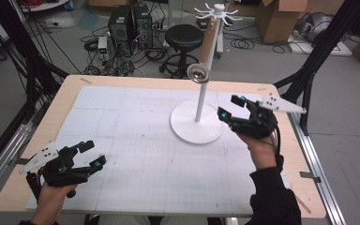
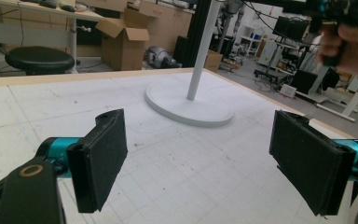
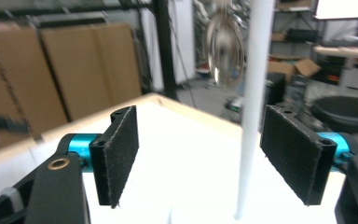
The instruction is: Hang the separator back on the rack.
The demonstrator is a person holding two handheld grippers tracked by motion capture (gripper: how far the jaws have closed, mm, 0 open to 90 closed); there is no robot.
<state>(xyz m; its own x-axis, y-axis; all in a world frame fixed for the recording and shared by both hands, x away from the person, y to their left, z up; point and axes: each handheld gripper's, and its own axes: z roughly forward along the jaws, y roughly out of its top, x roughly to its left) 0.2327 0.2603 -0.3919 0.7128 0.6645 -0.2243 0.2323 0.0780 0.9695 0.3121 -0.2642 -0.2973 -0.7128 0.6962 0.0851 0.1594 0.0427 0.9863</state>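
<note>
— Cluttered workshop, white gridded mat [image 1: 136, 140] on a wooden table [image 1: 70, 93]. White stand [image 1: 198, 121] right of centre; where the ladle?

— Hung from the stand's top hooks: wooden handle, steel ladle [image 1: 199, 73] bowl low against the pole, well above the mat.

— Right gripper [image 1: 232, 108]?

— Held just right of the stand's base, jaws wide apart, nothing between the pads, ladle up beyond the fingertips [image 3: 121, 154].

— Left gripper [image 1: 91, 154]?

— Low at the mat's near left corner, jaws spread, empty, well apart from the ladle.
</note>
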